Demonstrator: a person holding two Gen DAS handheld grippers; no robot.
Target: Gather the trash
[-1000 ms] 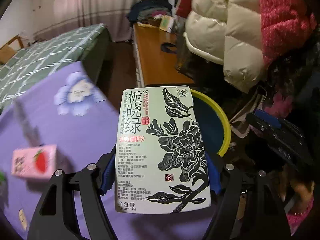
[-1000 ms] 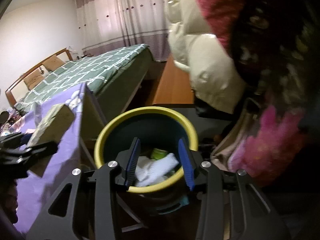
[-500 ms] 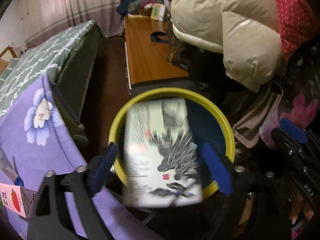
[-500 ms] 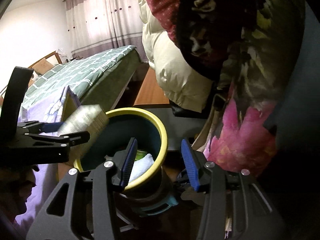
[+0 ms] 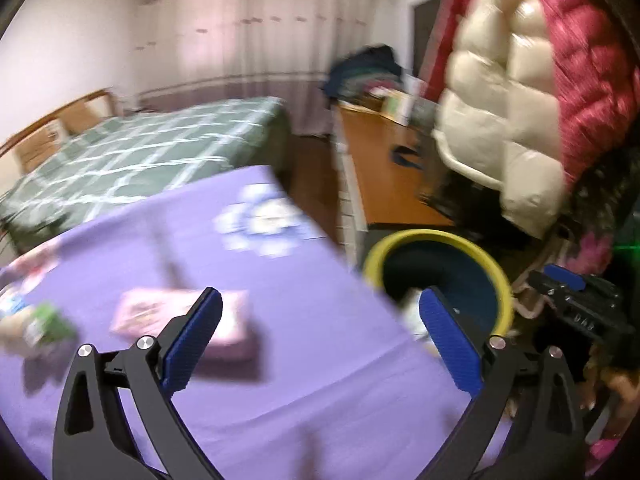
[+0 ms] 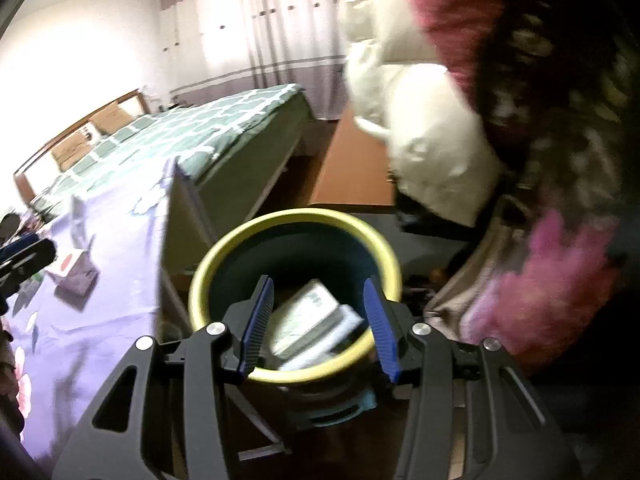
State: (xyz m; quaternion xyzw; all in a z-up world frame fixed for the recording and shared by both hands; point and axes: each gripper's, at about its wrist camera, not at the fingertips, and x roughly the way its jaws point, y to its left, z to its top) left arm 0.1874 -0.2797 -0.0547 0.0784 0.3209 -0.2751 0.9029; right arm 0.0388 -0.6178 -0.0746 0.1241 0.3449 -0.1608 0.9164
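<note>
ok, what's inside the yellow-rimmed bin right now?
In the right wrist view, the bin holds a pale green-and-white box lying tilted on white trash. Whatever sits beneath them, and the bin's bottom, is covered. The left wrist view shows mostly dark interior.

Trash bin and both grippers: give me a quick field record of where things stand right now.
bin: yellow-rimmed trash bin beside the purple-covered table
bin contents: pale box lying tilted inside, on other pale trash
left gripper: jaws opening wide, nothing between them, over the table
right gripper: partly open, empty, aimed down into the bin
left on table: pink carton, small green item, blurred
image quality: left wrist view is motion-blurred
</note>
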